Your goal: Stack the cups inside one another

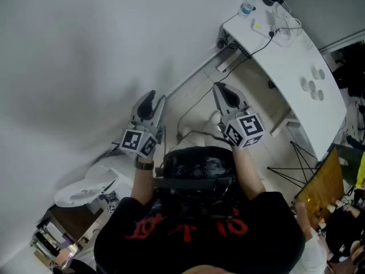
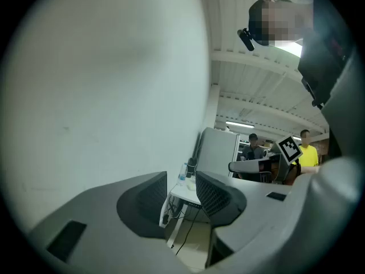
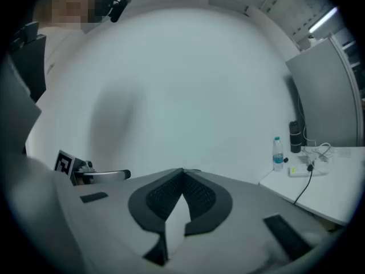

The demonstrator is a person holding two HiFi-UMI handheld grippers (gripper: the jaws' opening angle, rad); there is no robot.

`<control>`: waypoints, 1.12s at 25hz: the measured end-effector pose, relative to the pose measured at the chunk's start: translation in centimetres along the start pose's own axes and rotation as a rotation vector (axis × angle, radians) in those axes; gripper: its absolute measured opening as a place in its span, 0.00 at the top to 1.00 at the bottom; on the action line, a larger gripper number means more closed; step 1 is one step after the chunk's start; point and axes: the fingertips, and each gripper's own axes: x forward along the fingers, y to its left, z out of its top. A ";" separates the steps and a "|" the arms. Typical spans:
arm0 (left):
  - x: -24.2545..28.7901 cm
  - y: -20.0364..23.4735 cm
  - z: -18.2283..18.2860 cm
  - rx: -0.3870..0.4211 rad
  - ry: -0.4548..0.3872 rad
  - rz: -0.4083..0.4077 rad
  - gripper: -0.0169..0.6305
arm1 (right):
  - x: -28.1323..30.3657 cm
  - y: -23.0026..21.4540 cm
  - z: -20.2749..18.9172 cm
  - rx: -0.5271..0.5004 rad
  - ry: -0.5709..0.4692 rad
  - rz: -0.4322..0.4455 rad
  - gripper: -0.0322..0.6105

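Observation:
Three small pale cups (image 1: 312,84) stand apart from one another on the white table (image 1: 285,50) at the upper right, far from both grippers. My left gripper (image 1: 149,103) is held up level near the white wall. Its jaws stand open with nothing between them (image 2: 182,197). My right gripper (image 1: 226,93) is held beside it and points slightly down. Its jaws are shut tip to tip on nothing (image 3: 183,171). Neither gripper view shows the cups.
A water bottle (image 1: 249,4), a dark flask (image 3: 294,137) and a power strip with cables (image 3: 302,169) sit at the table's far end. A tripod (image 1: 296,164) and a wooden board (image 1: 322,187) stand at right, cluttered shelves (image 1: 54,238) at lower left. People (image 2: 252,147) stand in the distance.

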 end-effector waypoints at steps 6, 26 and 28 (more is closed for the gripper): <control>11.2 -7.0 -0.1 0.015 0.056 -0.114 0.72 | -3.9 -10.9 2.8 0.052 -0.091 -0.082 0.94; 36.0 -38.9 -2.9 0.158 0.201 -0.785 0.72 | -28.0 -34.3 5.6 0.161 -0.356 -0.639 0.94; 37.3 -40.6 -3.5 0.160 0.214 -0.832 0.72 | -29.8 -35.7 5.0 0.176 -0.368 -0.705 0.94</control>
